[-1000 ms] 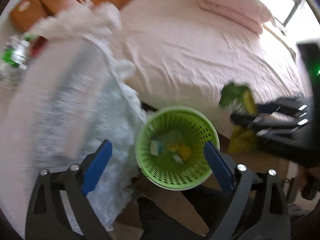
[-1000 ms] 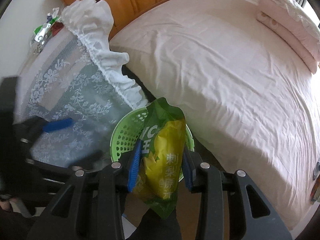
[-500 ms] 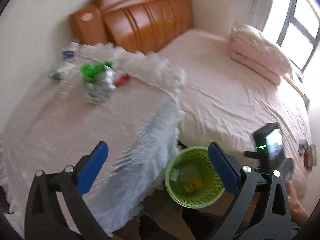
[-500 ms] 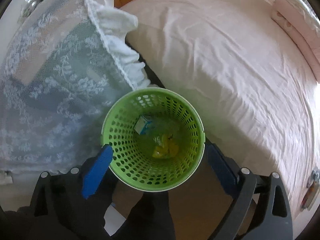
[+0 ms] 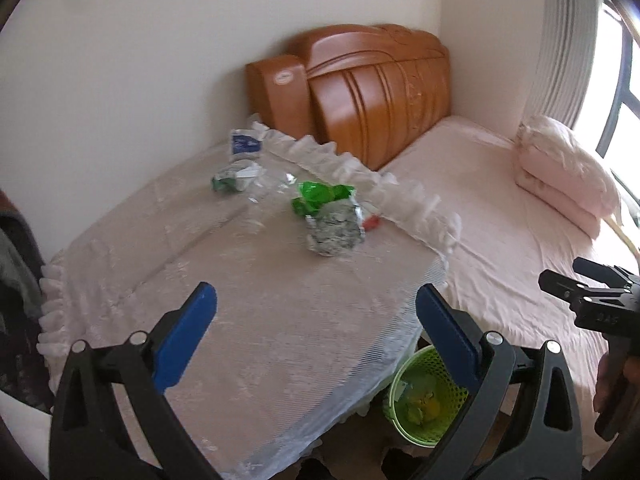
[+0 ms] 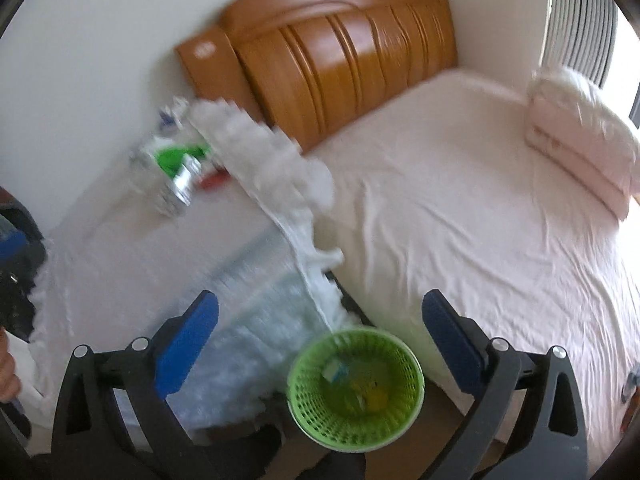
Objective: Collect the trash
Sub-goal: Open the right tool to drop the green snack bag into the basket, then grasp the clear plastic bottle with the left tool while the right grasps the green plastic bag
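Observation:
Several pieces of trash lie at the far side of the lace-covered table [image 5: 280,320]: a green wrapper [image 5: 320,194], a crumpled silver bag [image 5: 334,230], a small red piece [image 5: 372,222], a blue-and-white packet [image 5: 244,144] and clear plastic [image 5: 236,176]. My left gripper [image 5: 316,296] hangs open above the table's near half, empty. The green basket [image 6: 304,396] stands on the floor between table and bed, holding a yellow-green pouch [image 6: 372,396] and a small carton [image 6: 334,368]. My right gripper [image 6: 320,300] is above the basket, its jaws opening with nothing between them.
A bed [image 5: 500,220] with a pink sheet fills the right side, with a wooden headboard [image 5: 360,92] and a folded pink quilt [image 5: 560,168]. The basket [image 5: 400,376] sits tight against the table's corner. A wall runs behind the table.
The right gripper opened and let go of the yellow-green pouch, which now lies in the basket. Both grippers rose; the left one swung from the basket up over the tabletop.

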Available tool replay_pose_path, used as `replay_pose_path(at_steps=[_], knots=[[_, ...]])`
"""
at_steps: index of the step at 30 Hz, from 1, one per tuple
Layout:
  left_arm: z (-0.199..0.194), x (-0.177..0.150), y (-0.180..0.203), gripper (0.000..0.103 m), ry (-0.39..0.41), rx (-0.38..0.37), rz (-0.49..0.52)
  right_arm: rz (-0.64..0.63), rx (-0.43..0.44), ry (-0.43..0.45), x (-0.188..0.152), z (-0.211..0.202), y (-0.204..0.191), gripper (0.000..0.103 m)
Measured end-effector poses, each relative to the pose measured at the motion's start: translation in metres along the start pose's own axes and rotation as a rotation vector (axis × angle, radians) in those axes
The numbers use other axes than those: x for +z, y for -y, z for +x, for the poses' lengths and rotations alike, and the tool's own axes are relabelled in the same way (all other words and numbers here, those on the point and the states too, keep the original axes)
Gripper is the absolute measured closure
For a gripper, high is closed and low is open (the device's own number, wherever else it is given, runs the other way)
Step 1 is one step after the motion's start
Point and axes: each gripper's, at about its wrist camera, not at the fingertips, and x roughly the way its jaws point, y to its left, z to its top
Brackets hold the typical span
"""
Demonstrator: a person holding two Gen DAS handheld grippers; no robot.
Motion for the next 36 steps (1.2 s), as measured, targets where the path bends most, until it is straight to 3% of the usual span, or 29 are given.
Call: replay_pose_path(at_steps=[10, 15, 22, 30, 36], knots=[[0.023, -0.002, -0.032, 0.007, -0.049, 0.02, -0.051, -0.044, 0.036, -0.036, 0.009, 0.018, -0.037, 0.002], [0.053, 0.008, -0.041, 0.007, -0.063, 0.064, 0.01, -0.026, 0.043, -0.072, 0.012, 0.031, -0.043, 0.002], [0.135, 0.043, -0.056, 0.007, -0.098, 0.099, 0.09, -0.014, 0.021, -0.086, 0.028, 0.047, -0.053, 0.002], [0.219, 0.077, -0.058, 0.008, -0.134, 0.039, 0.131, -0.007, 0.014, -0.101, 0.052, 0.072, -0.074, 0.002], [0.271, 0.085, -0.056, 0.021, -0.214, 0.017, 0.184, -0.025, 0.028, -0.124, 0.072, 0.099, -0.092, 0.002]])
